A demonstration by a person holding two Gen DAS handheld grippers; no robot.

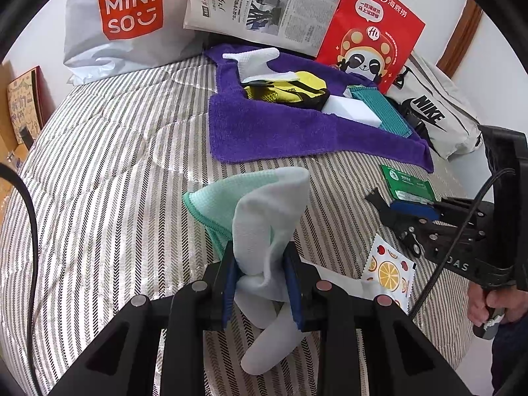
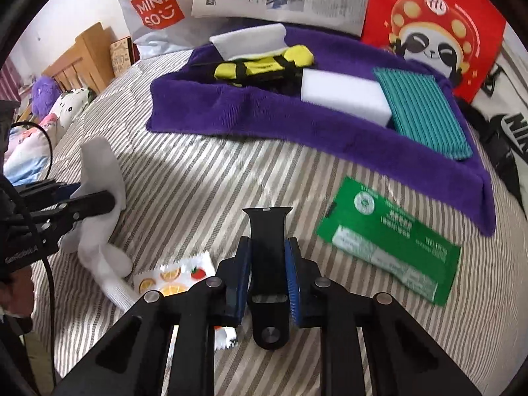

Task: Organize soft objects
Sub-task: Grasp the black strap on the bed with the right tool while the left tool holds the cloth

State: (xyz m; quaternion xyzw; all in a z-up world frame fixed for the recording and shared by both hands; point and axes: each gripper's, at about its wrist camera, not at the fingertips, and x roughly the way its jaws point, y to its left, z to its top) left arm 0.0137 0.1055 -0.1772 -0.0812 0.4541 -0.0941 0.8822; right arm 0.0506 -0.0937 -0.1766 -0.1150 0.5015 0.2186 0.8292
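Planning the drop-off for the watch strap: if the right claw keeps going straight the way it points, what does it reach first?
Probably the near edge of the purple towel, after a stretch of bare striped bedcover. The right claw, shut on the black watch strap, aims just left of the white sponge block; depth is uncertain.

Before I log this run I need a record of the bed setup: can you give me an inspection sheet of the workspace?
Surface: striped bedspread, wrinkled.
Job's things: purple towel spread out, carrying a white cloth, a yellow-black item, a white sponge and a teal striped cloth; a mint cloth lies nearer.
Clutter: green packet, fruit-print sachet.
Grippers: left gripper shut on a white sock; right gripper shut on a black watch strap.
Cables: black cable at left, another by the right gripper.
Surroundings: Miniso bag, newspaper, red panda bag, Nike bag.
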